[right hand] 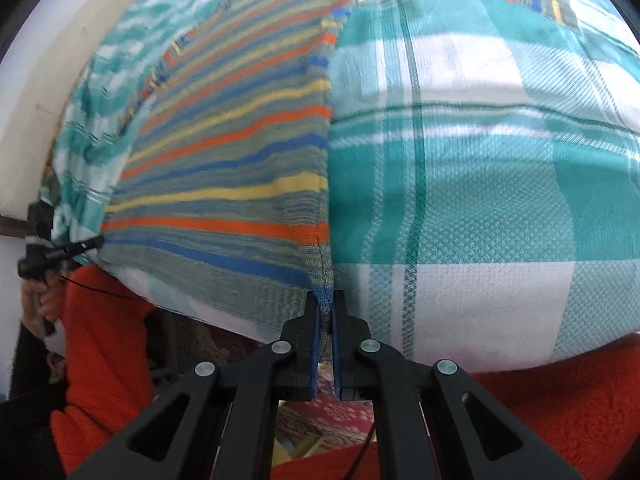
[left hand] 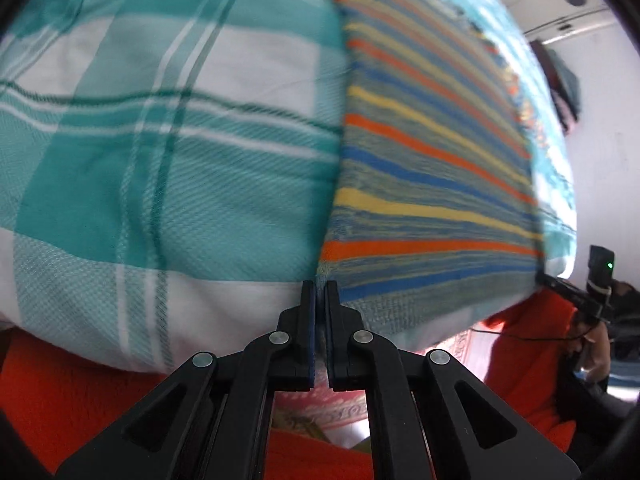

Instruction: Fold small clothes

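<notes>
We're pinching the teal plaid cloth (left hand: pixel 168 152) by its striped border, left gripper (left hand: pixel 319 292) and right gripper (right hand: pixel 326 300) both clamping its lower edge; only the left view is showing the wall-mounted box (left hand: pixel 564 80).

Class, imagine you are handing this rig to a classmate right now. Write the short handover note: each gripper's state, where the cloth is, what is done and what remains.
Left gripper: shut on a corner of the checked cloth, at its striped border.
Right gripper: shut on another corner of the same cloth, at the striped border.
Cloth: held up, spread between the two grippers, hanging in front of the orange blanket.
Done: both corners gripped and the cloth lifted.
Left: no finished fold is visible; bring the edges together, lay it down and complete the folds. Whether other clothes wait cannot be seen.
</notes>
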`<state>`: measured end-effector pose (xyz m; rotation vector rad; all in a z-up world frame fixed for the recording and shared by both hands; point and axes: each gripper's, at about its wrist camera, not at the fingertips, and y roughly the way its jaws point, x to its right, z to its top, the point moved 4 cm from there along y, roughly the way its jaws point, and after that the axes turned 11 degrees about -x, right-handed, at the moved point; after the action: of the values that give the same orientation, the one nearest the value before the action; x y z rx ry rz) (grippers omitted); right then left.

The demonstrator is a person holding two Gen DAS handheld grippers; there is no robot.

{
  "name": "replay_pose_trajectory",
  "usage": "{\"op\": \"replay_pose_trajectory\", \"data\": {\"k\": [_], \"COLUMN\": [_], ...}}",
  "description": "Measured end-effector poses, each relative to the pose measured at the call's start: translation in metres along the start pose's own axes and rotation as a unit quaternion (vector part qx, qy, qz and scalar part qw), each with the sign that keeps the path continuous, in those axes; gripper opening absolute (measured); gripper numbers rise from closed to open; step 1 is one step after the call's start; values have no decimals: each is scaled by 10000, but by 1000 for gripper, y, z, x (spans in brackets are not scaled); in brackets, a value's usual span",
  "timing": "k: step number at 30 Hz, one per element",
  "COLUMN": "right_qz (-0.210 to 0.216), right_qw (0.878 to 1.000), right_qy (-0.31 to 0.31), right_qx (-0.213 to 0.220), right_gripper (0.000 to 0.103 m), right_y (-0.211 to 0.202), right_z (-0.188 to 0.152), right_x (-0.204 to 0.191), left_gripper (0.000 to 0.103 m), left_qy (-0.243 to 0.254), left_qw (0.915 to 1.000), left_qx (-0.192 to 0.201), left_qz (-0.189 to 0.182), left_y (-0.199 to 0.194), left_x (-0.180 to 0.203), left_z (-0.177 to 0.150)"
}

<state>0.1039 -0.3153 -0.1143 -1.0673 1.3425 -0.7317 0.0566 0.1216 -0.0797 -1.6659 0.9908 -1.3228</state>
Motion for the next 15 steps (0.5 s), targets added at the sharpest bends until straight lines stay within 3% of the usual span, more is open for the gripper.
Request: {"op": "replay_pose_trajectory", "data": {"k": [3,6,11,13,15], "right_qz": [-49,-189,-496,-472,-244], "right_qw": [9999,9997,9981,9982,9986], "right_qy": [16,17,53,81,181], "right_qx": [-89,-176,-362,-347,-429], "right_gripper": [5,4,4,5,18], "right_y": [-1,0,20,17,16], "right_z": [1,2,4,2,-3], "right_x": [0,2,4,5,4], "left_gripper": [1,2,5,16,37], "left_qy": [53,276,322,303,272], "left_qw": [9997,9962,9888,9866,9853], "left_qx": [-70,-206,-32,66,205], "left_qz": [231,806,1459,1600,1674], "left_y": [5,21,23,18,8], "left_x": [0,12,22,24,26], "left_z": [2,1,-4,-13,-29]}}
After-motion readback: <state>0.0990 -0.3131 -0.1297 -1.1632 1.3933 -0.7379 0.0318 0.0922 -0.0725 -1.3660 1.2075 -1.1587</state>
